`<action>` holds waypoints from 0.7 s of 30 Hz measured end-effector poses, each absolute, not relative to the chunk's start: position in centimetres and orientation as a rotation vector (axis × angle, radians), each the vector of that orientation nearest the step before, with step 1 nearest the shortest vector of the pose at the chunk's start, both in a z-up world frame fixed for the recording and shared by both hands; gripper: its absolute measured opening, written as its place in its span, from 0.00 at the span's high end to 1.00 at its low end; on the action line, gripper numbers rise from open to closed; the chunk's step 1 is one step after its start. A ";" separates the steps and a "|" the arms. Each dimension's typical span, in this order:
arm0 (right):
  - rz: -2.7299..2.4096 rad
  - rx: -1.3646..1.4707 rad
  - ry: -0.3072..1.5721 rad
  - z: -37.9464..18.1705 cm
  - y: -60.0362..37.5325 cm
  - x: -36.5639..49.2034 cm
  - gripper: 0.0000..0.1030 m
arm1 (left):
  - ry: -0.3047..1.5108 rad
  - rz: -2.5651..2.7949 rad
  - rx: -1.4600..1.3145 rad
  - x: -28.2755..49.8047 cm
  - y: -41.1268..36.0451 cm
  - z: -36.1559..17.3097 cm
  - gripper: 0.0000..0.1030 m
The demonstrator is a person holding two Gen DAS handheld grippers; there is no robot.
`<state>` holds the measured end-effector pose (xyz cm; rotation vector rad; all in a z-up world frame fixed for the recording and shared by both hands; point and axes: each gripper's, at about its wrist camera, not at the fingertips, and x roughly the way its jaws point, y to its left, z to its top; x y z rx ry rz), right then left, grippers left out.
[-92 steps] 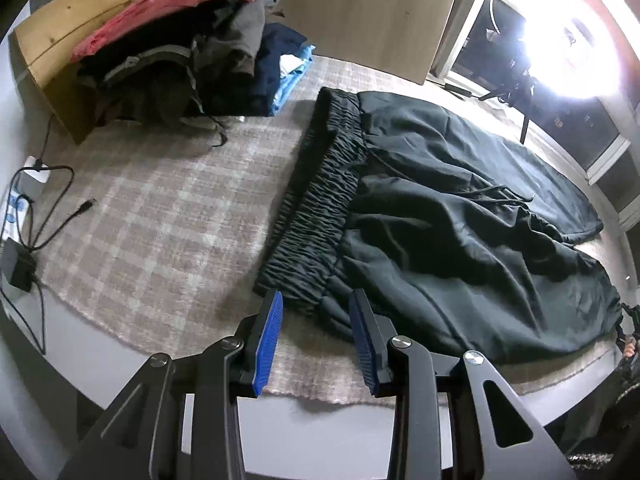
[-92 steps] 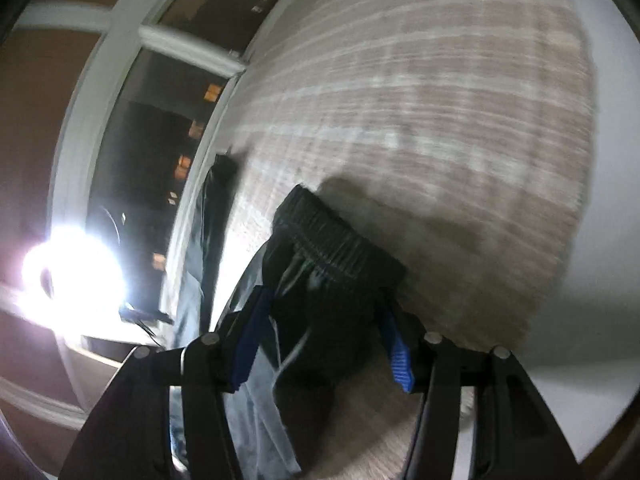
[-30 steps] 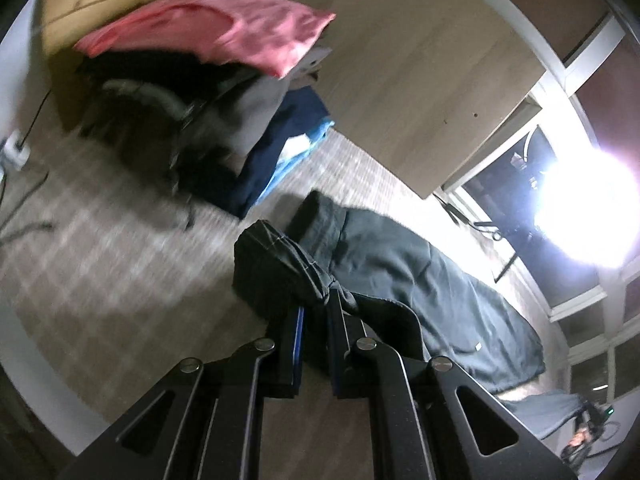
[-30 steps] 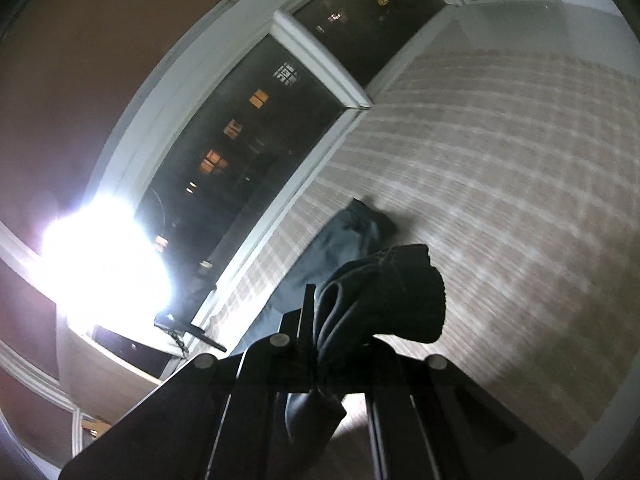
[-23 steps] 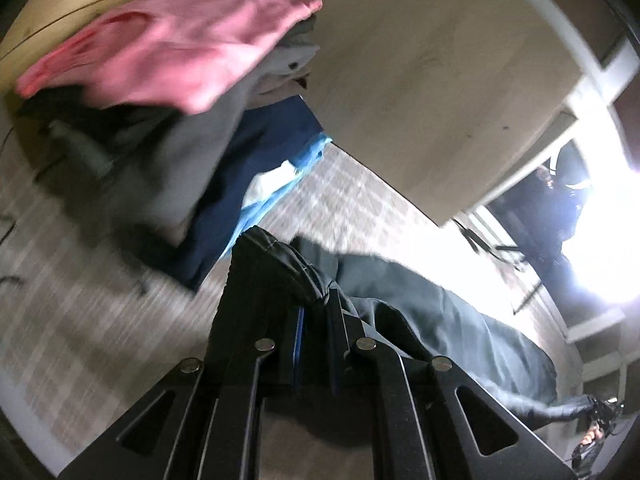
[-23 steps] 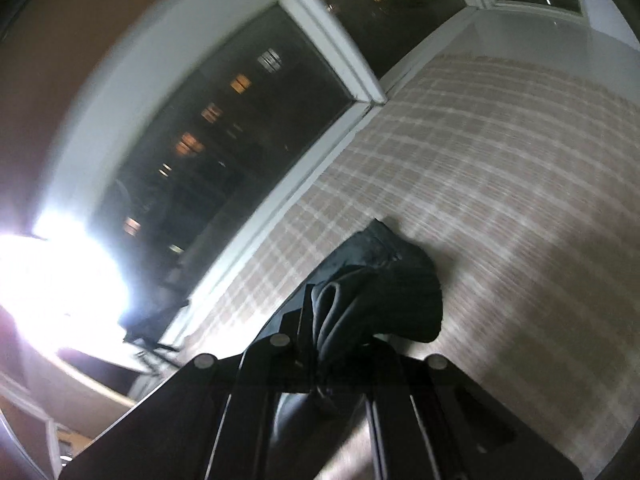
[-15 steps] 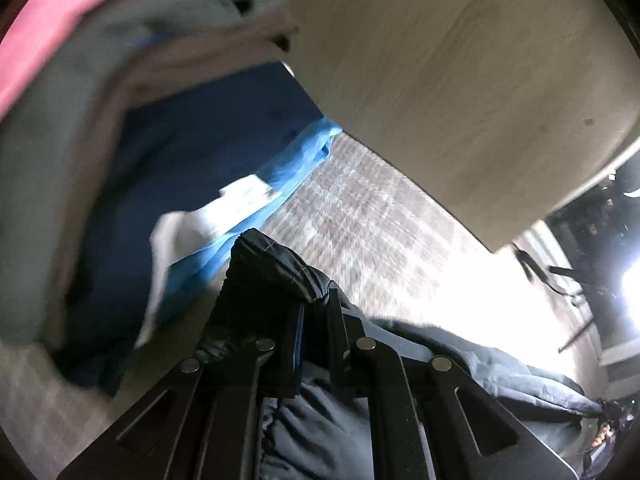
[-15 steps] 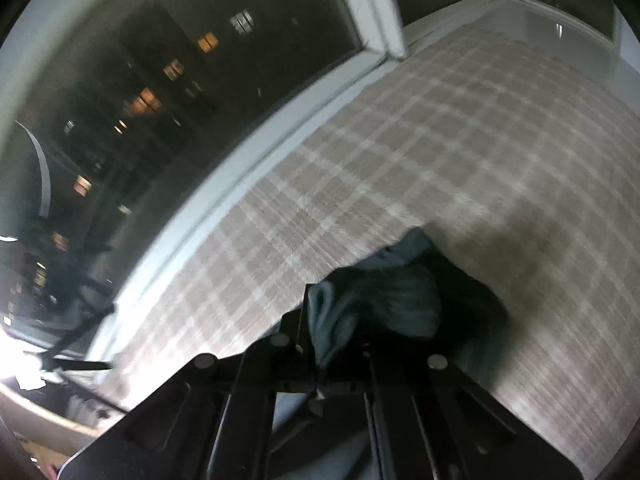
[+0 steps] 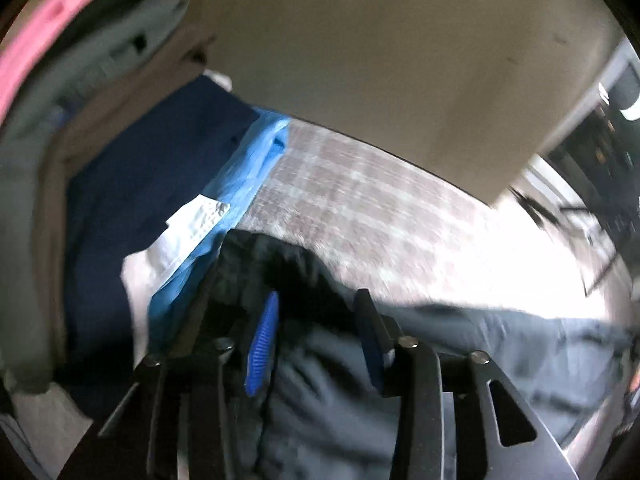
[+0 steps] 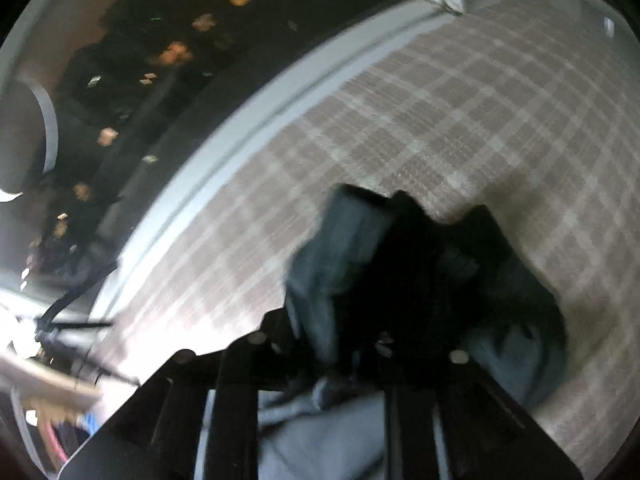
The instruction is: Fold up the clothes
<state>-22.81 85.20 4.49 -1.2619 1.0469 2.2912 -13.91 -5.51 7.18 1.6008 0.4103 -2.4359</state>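
Two tongs, one garment: the dark trousers (image 9: 320,380) lie on the plaid cloth (image 9: 360,208) covering the desk, waistband end bunched up under both tools. Left tongs (image 9: 316,336): jaws opening, blue pads (image 9: 262,340) standing apart w/ dark fabric between them but, as far as the blur allows, not pinched, so prob. letting go of the waistband corner just set down. Right tongs (image 10: 360,344): jaws also opening; fabric humps up between the fingers and hides the pads, so can't tell if they touch it or not. Judgement: the waistband end sits doubled over the rest of the trousers, w/ both corners being dropped at the far side of the fold, i.e. a fold step near done; cloth looks limp and lumpy, so it'll likely need smoothing. In the left view the trousers end just beside a clothes pile (image 9: 132,184): navy piece, light-blue piece (image 9: 240,184) w/ a white bit on it, grey and tan layers, pink one (image 9: 48,44) on top, prob. kept to one side so the middle stays free for folding. A pale wood panel (image 9: 380,60) stands behind. In the right view a dark window (image 10: 140,60) w/ small lit squares runs along the cloth's far edge, white frame (image 10: 260,112) between them. Brands/labels/writing: nothing readable; the white bit could be a tag but is too blurred to say.
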 end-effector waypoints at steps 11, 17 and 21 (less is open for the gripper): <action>2.508 -1.223 0.759 8.9 84.6 -16.8 0.75 | 0.347 -2.563 1.741 -8.0 -3.1 10.2 0.56; 2.553 -1.305 0.561 7.6 82.1 -18.8 0.64 | 0.004 -2.812 1.681 -8.1 3.8 14.7 0.50; 2.511 -1.325 0.638 5.8 82.8 -19.1 0.64 | -0.257 -2.944 1.768 -10.7 11.9 14.2 0.45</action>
